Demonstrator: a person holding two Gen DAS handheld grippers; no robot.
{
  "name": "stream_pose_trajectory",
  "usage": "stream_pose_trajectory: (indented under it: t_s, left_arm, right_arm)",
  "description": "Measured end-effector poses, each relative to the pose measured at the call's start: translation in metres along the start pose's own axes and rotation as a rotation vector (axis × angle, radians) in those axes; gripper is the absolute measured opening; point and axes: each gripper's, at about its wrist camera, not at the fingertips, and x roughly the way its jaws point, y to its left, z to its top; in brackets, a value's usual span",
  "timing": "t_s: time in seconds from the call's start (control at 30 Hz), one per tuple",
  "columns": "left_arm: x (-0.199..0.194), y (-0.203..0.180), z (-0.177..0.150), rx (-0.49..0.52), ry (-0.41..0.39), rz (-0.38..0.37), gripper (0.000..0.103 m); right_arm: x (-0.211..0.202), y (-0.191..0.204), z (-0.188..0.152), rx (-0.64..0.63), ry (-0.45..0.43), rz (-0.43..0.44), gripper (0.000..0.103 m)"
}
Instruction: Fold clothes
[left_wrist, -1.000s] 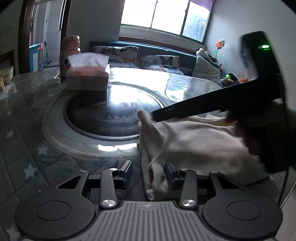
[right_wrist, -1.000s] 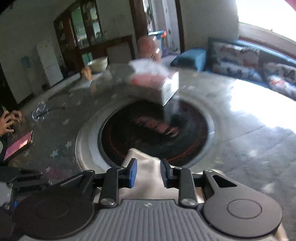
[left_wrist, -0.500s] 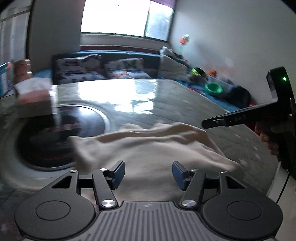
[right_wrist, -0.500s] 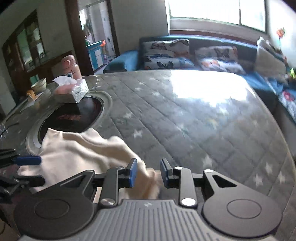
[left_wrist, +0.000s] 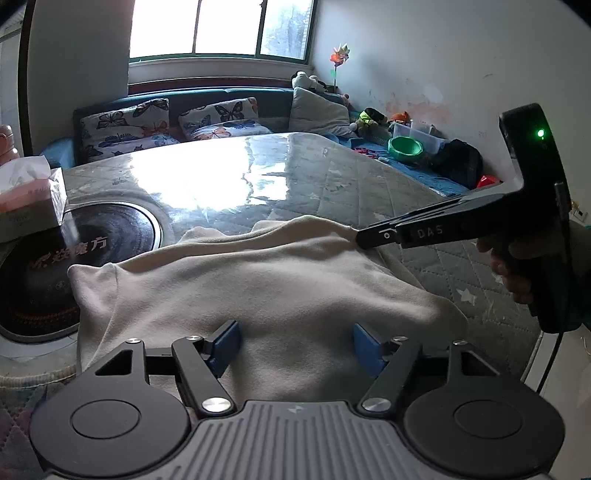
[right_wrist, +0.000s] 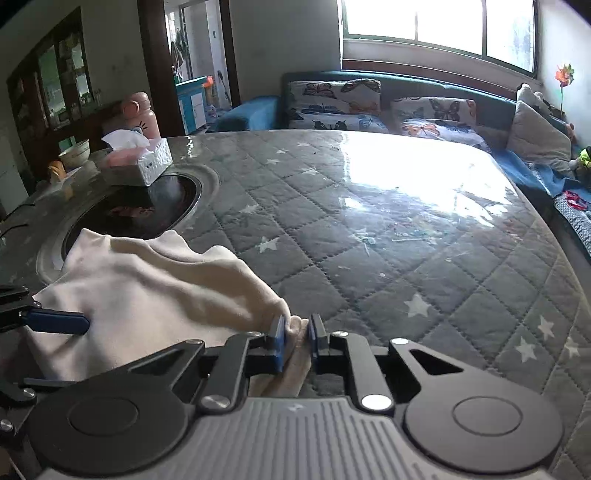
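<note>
Left wrist view: the cream, soft knit garment (left_wrist: 258, 280) is shown lying in a loose heap on the grey quilted, star-printed table cover (left_wrist: 369, 184), its edge at 9 o'clock overlapping the round black glass cooktop (left_wrist: 74, 251) set into the table. The left gripper (left_wrist: 295, 343) is held with its blue-padded jaws spread wide over the cloth; nothing is gripped between them. At 3 o'clock in this view the right gripper (left_wrist: 360, 238) is seen from the side, its tip pinching a raised ridge of the fabric.

In the right wrist view the right gripper (right_wrist: 297, 336) is seen nearly pressed together on a bunched edge of the garment (right_wrist: 147, 291), the cloth filling the narrow gap between the pads. One blue finger (right_wrist: 55, 321) of the left gripper is visible at 9 o'clock, resting against the cloth.

Whether a fold is being laid down or opened out cannot be settled from this scene.

Judged hazards:
- The pinch is taken on a small bunched edge; slip is likely if the cloth is pulled sharply.
- With one side unheld, the garment may be dragged in a lump rather than flattened.
- The white tissue box (right_wrist: 140, 162), standing at 10 o'clock beside the cooktop, may be struck if the fabric is swept that way.
- The glossy cooktop gives little friction, so the overlapping edge may slide.
</note>
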Motion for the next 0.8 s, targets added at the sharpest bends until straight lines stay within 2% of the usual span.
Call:
stream_pose_trajectory:
  t_s: [0.2, 0.3, 0.37, 0.5, 0.6, 0.7, 0.8]
  left_arm:
    - [0.000, -0.001, -0.002, 0.011, 0.002, -0.001, 0.075]
    - [0.000, 0.001, -0.002, 0.005, 0.000, -0.006, 0.076]
    - [0.000, 0.001, -0.002, 0.008, -0.001, -0.008, 0.077]
    - [-0.001, 0.001, -0.003, 0.014, -0.001, -0.009, 0.078]
    - [-0.002, 0.001, -0.004, 0.012, -0.002, -0.011, 0.078]
    - [-0.003, 0.002, -0.004, 0.009, -0.007, -0.010, 0.078]
    - [-0.010, 0.006, -0.002, 0.007, -0.029, -0.001, 0.078]
  right_arm:
    - [0.003, 0.014, -0.001, -0.092, 0.000, -0.072, 0.009]
    - [-0.004, 0.021, 0.004, -0.106, -0.028, -0.075, 0.009]
    - [-0.011, 0.025, 0.011, -0.104, -0.063, -0.037, 0.009]
    - [-0.007, 0.034, 0.024, -0.092, -0.067, 0.079, 0.009]
    - [0.018, 0.040, 0.032, -0.101, -0.018, 0.123, 0.009]
    - [0.039, 0.040, 0.030, -0.099, 0.023, 0.081, 0.009]
    - [0.031, 0.033, 0.027, -0.046, 0.010, 0.102, 0.010]
